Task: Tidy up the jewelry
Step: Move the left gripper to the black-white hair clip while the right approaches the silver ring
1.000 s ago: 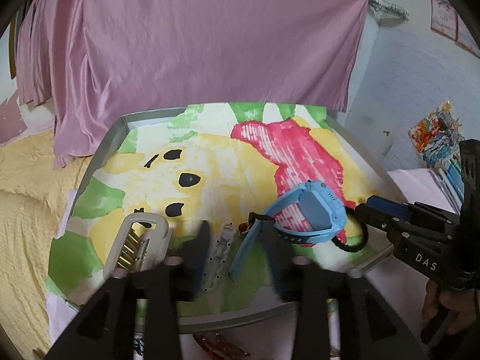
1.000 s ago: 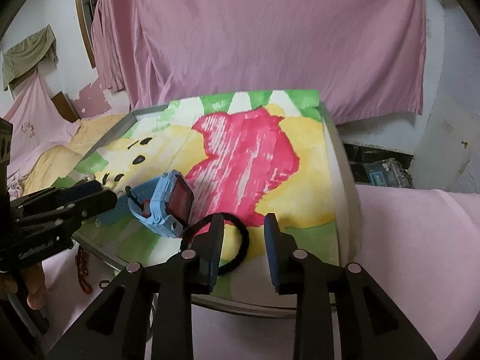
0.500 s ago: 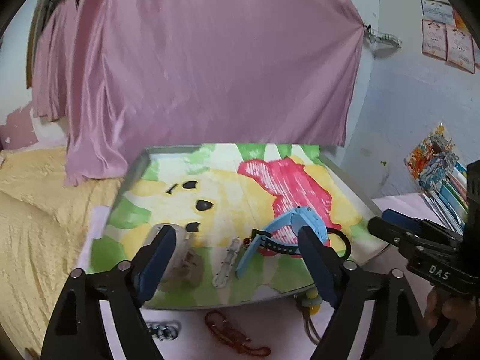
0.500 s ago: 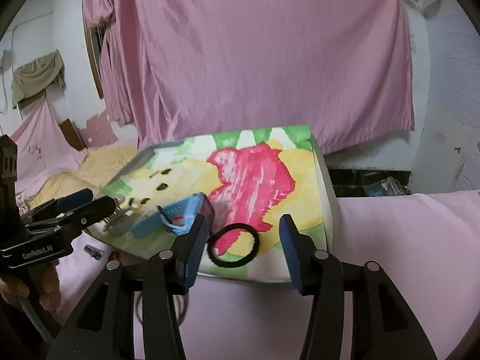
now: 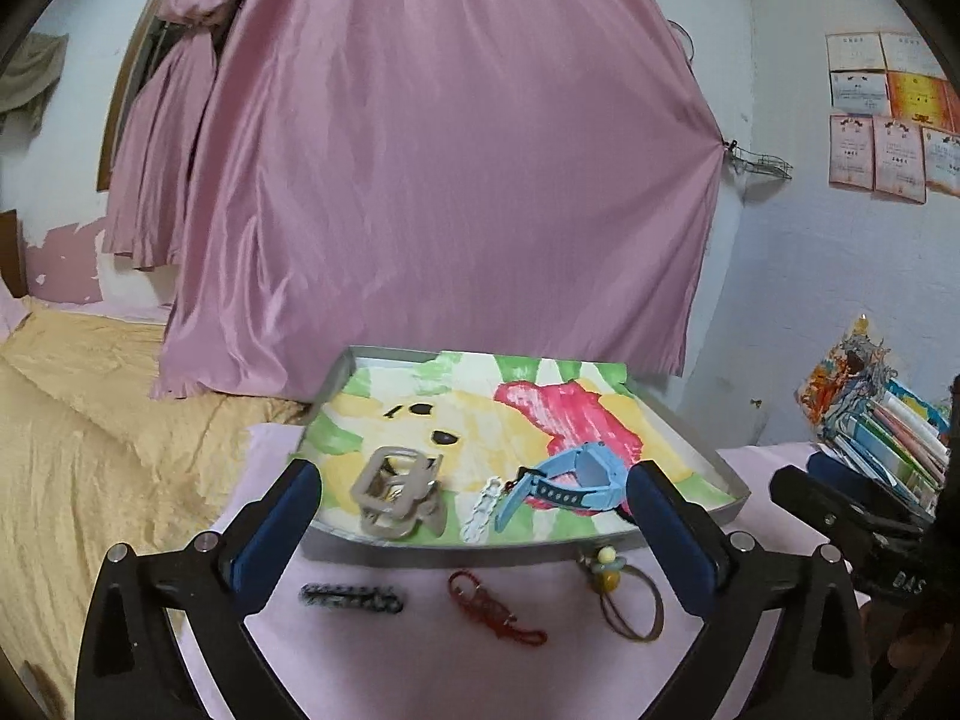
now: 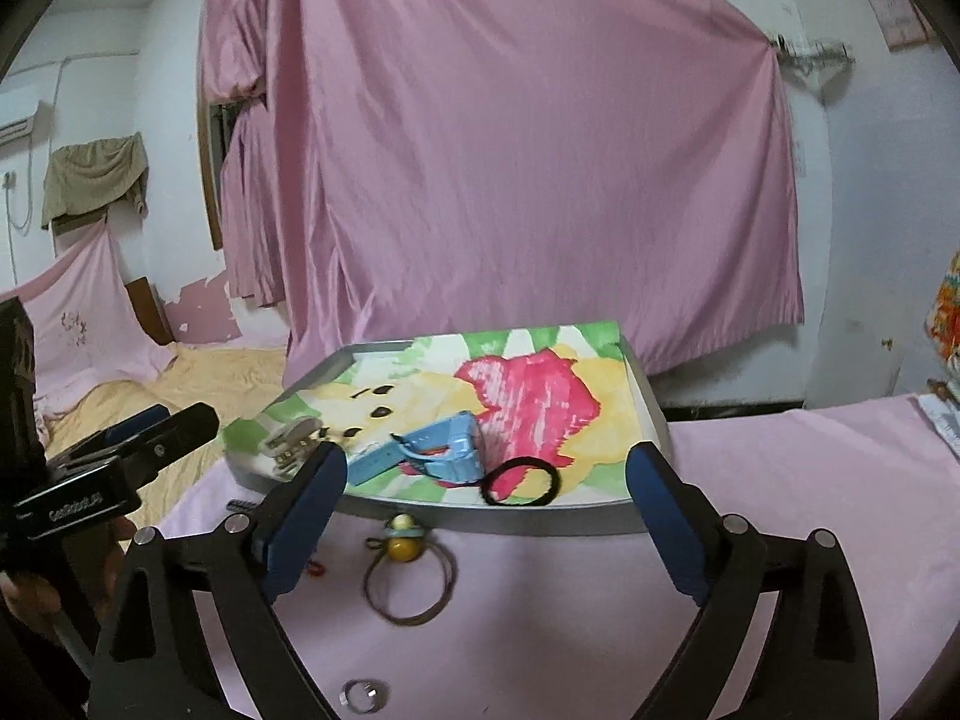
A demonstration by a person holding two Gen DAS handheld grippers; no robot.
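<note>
Both claws back, opening, seemingly empty.

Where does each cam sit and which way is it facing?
Left wrist: on the left gripper, looking over its opening, empty fingers at the tray; right gripper at right edge.
Right wrist: on the right gripper, fingers opening and empty, facing the tray's near right corner; left gripper and a hand at left.
Shared: tray, blue watch, beaded hair tie, pink curtain.

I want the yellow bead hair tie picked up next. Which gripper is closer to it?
Right, probably. The right gripper hangs just above the bead hair tie, jaws opening, nothing between. The left gripper is off to its left.
</note>
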